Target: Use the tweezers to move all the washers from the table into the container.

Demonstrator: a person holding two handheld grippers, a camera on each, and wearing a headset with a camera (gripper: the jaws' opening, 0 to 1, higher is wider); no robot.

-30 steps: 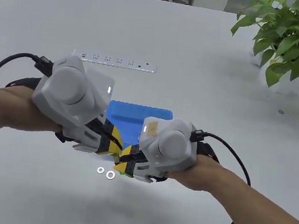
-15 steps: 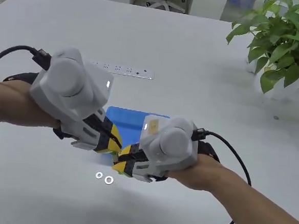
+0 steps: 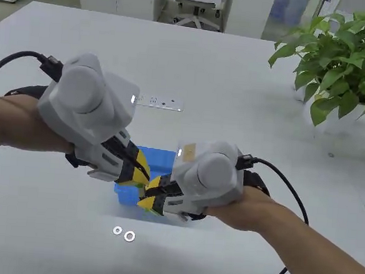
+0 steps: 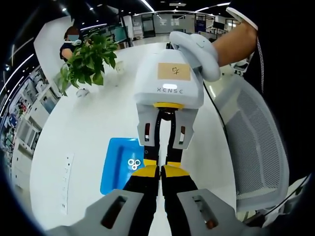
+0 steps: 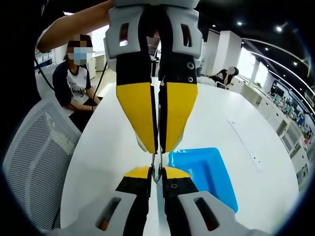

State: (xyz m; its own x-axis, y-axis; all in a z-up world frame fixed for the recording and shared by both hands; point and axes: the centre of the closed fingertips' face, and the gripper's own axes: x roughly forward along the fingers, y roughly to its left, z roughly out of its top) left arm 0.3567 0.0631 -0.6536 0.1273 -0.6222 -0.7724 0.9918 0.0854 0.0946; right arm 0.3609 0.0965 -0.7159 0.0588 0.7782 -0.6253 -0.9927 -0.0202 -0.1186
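Observation:
My two grippers meet tip to tip above the table. Thin metal tweezers run between both pairs of jaws. The left gripper is shut on them, and in the right gripper view its yellow pads come down from above. The right gripper is shut on the tweezers too. Two washers lie on the table in front of the grippers. The blue container sits under and behind the grippers, partly hidden, and the left gripper view shows washers lying inside that container.
A white power strip lies beyond the container. A potted plant stands at the far right of the table. An office chair stands beside the table, and a person sits past the table's end.
The head view has tilted up, so the table sits lower in it. The grippers stay joined tip to tip and now stand a little farther from the two washers.

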